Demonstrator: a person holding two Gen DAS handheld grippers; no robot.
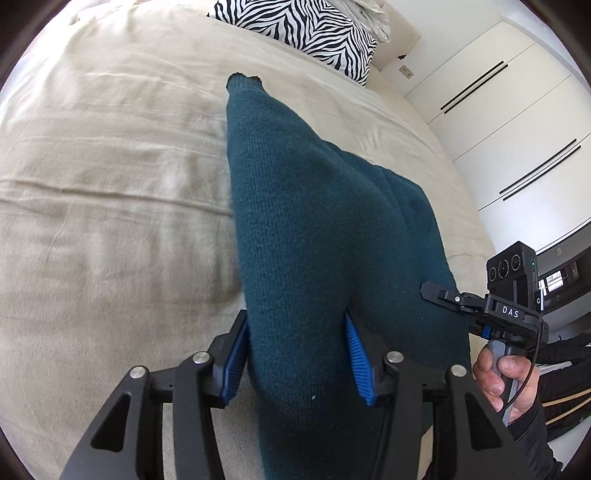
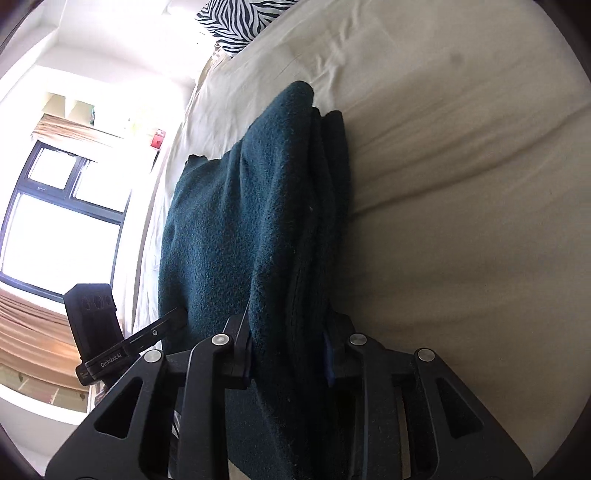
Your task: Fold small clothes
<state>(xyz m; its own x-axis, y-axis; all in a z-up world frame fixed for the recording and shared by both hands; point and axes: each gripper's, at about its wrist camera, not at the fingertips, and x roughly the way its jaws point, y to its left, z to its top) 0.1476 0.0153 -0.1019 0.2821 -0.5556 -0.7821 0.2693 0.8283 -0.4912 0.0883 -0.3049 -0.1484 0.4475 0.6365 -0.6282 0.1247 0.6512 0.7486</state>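
A dark teal knit garment point(image 1: 314, 229) is held up over a beige bed point(image 1: 110, 184), stretched between both grippers. My left gripper point(image 1: 295, 328) has blue pads on either side of a thick fold of the garment's near edge and is shut on it. A narrow sleeve end reaches toward the far pillows. My right gripper point(image 2: 288, 332) is shut on the bunched layers of the same garment point(image 2: 240, 229). The right gripper also shows in the left wrist view point(image 1: 424, 288) at the garment's right edge. The left gripper shows in the right wrist view point(image 2: 181, 314).
A zebra-print pillow point(image 1: 306, 29) lies at the head of the bed point(image 2: 461, 184). White wardrobe doors point(image 1: 517, 129) stand to the right. A bright window point(image 2: 62, 221) is on the left in the right wrist view.
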